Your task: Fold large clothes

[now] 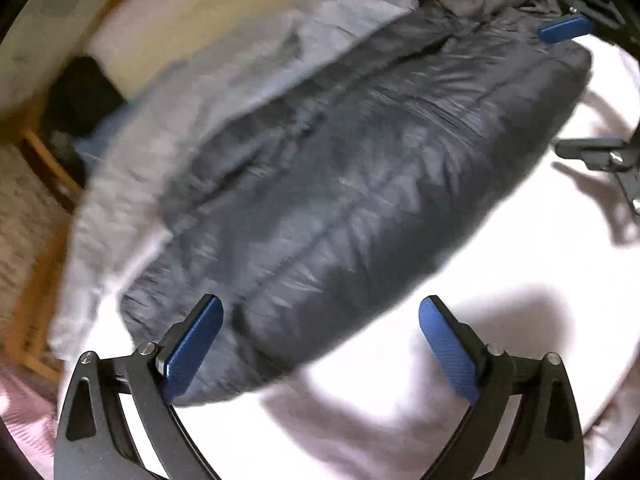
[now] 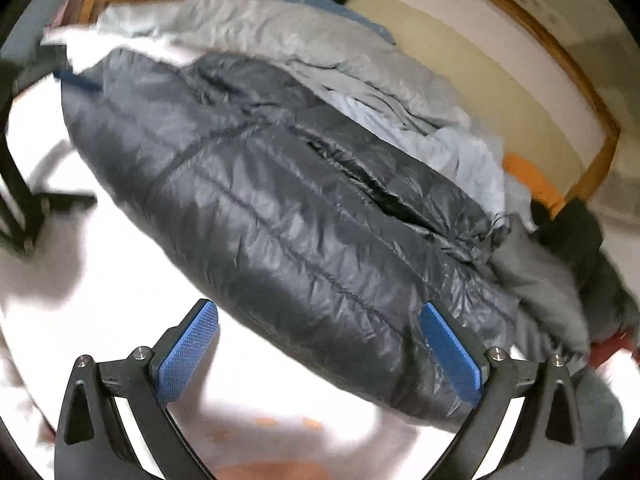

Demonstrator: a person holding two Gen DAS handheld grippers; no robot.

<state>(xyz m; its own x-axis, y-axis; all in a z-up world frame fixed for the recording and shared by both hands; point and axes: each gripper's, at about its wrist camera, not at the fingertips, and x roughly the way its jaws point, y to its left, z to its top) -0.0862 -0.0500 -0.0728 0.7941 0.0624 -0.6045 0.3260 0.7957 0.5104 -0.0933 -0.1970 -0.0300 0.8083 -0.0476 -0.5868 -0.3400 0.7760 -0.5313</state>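
A dark grey quilted puffer jacket [image 1: 340, 184] lies folded in a long bundle on a white bed sheet [image 1: 500, 340]. It also shows in the right wrist view [image 2: 280, 232]. My left gripper [image 1: 320, 344] is open and empty, hovering above the jacket's near end. My right gripper [image 2: 318, 344] is open and empty, above the jacket's near edge at its other end. The right gripper's blue pad [image 1: 564, 29] shows in the left wrist view at the jacket's far end. The view is blurred by motion.
A pile of light grey and pale blue clothes [image 2: 320, 68] lies beside the jacket on its far side. A wooden bed frame [image 2: 600, 140] and an orange cloth [image 2: 532, 184] lie beyond. A black stand [image 1: 600, 156] sits on the sheet.
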